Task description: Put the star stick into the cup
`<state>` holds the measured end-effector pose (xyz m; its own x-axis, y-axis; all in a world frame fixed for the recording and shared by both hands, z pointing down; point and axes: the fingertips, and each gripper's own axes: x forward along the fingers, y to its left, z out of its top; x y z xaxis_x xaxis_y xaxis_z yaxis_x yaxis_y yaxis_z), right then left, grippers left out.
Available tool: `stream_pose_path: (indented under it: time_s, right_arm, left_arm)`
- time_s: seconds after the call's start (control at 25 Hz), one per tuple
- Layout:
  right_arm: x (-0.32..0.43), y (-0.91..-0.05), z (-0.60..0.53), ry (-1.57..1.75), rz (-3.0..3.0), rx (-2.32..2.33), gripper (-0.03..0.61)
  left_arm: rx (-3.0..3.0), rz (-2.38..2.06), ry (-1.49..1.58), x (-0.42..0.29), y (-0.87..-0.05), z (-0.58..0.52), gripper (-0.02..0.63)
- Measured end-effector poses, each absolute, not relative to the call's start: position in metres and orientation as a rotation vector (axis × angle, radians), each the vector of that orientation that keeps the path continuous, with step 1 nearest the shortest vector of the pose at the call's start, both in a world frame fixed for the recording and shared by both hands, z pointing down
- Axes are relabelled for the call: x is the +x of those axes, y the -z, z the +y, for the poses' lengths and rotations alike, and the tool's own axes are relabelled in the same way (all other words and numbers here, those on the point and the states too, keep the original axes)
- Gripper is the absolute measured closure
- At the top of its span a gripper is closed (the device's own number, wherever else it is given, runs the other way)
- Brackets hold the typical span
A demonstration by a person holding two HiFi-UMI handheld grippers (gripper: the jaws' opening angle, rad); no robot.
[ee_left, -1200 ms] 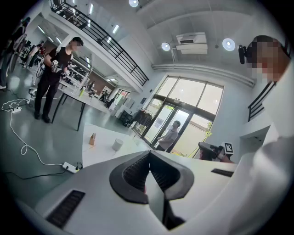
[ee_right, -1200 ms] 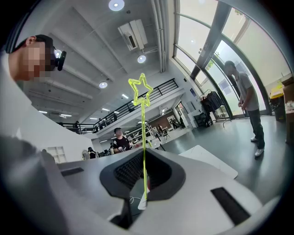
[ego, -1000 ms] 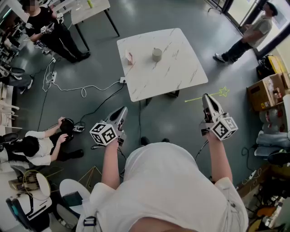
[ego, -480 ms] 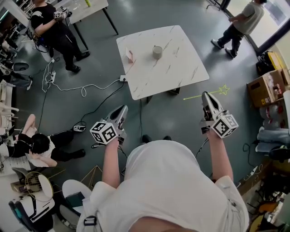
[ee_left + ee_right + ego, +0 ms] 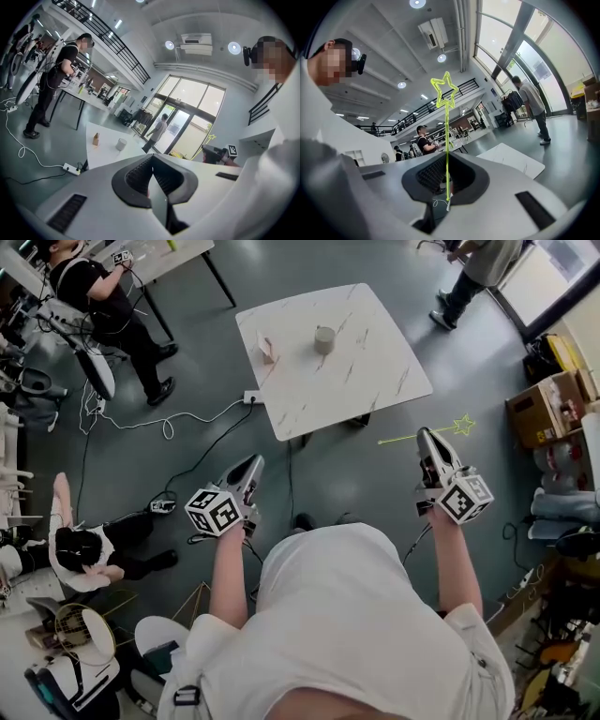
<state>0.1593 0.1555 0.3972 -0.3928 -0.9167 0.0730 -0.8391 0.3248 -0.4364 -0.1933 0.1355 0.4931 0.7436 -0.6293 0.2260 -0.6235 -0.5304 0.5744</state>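
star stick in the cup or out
Out: the thin yellow-green star stick sits in the right gripper beside the white table, apart from the small grey cup.

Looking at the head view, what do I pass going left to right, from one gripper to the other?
Left gripper, small tan box, grey round cup, right gripper shut on the yellow-green star stick.

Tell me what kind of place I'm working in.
Probably an open-plan lab or workshop hall: a mezzanine railing overhead, tall glass doors, and a power strip with cables trailing over the grey floor beside the table.
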Motion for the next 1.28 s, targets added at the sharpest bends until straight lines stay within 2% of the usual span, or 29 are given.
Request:
stream_pose_path:
  time_s: [0.36,0.68,1.28]
  right_arm:
    - [0.137,-0.407,0.17,0.646,2.393,-1.65,0.546]
    - [0.145,-0.41,0.163,0.66,2.404,-1.661,0.546]
    - [0.157,-0.427,0.067,0.722,2.542,-1.5,0.546]
  left_arm:
    - [2.284,-0.904,-0.01,-0.214,-0.504,0.137,0.6]
    - [2.276,-0.883,-0.02,-0.203,-0.51,0.129,0.6]
    - [2.231,-0.991,-0.034,-0.17,-0.511,0.073,0.6]
